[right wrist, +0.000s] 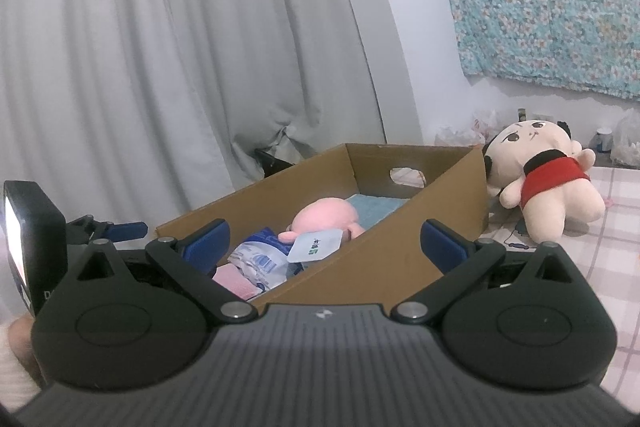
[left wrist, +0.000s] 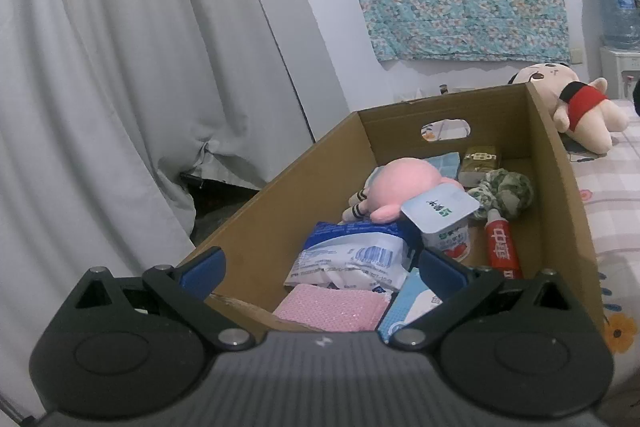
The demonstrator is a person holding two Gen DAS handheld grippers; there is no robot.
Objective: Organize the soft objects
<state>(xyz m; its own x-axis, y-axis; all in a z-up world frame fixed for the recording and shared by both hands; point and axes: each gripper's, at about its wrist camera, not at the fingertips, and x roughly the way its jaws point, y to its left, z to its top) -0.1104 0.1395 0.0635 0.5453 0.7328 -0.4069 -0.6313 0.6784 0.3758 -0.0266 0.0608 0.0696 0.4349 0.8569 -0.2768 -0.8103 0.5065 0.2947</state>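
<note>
1. Cardboard box (left wrist: 556, 187) sits on the checked bedspread (right wrist: 608, 227) as the collecting place; it already holds a pink plush toy (left wrist: 400, 183), a blue-and-white wipes pack (left wrist: 356, 259), a pink sponge cloth (left wrist: 332, 307), a yoghurt cup (left wrist: 444, 227), a red toothpaste tube (left wrist: 502, 247) and a green patterned cloth bundle (left wrist: 504, 189).
2. Outside the box, touching its far corner, lies the doll in the red top (right wrist: 548, 183), probably the soft thing left to gather.
3. Left gripper (left wrist: 320, 267) hovers over the box's near end, jaws spread wide, holding nothing.
4. Right gripper (right wrist: 326, 243) faces the box's long wall, equally wide and empty.
5. Writing: the toothpaste tube and the cup lid carry Chinese characters, too small to read surely.
</note>
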